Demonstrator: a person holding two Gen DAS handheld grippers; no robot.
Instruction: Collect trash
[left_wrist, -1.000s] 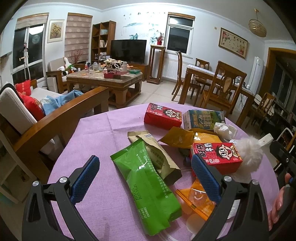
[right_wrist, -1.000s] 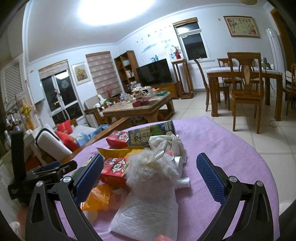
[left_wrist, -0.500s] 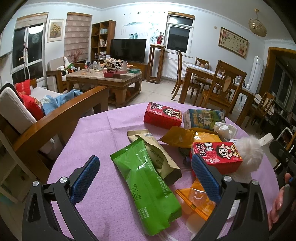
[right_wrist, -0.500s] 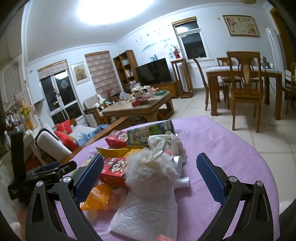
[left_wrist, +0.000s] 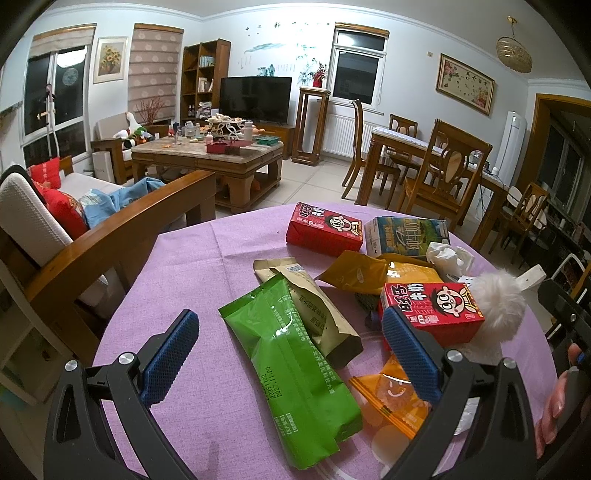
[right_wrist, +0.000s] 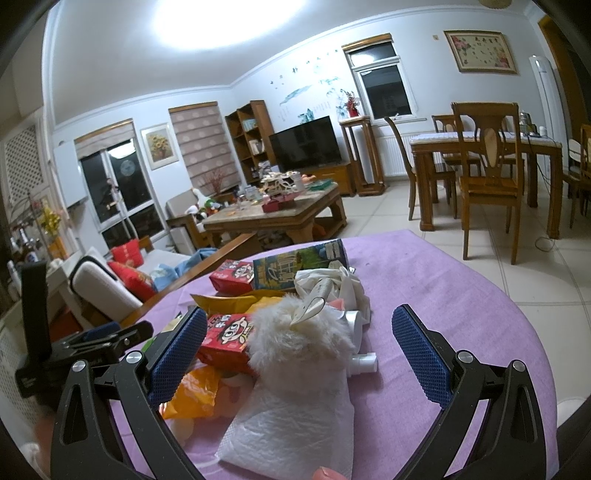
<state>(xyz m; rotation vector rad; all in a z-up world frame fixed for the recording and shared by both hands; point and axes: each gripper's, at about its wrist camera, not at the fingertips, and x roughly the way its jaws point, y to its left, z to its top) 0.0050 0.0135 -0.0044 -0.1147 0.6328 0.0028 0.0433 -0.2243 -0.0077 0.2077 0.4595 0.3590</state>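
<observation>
Trash (left_wrist: 291, 373) (glossy crinkled wrappers, boxy cartons) on purple cloth (left_wrist: 192, 266), both tongs (left_wrist: 290, 356) (right_wrist: 295, 354) apart.

A plain lilac tablecloth (left_wrist: 192, 258) is seen under a bright green snack bag (left_wrist: 295, 373), a tan paper pouch (left_wrist: 314, 306) and an orange wrapper (left_wrist: 391, 398) printed with a smiling face. Two red milk cartons (left_wrist: 432, 310) are marked with a cartoon face, and a fluffy white puff (right_wrist: 295, 339) is seen beside blue, dimpled gripper pads (right_wrist: 421, 362).
</observation>
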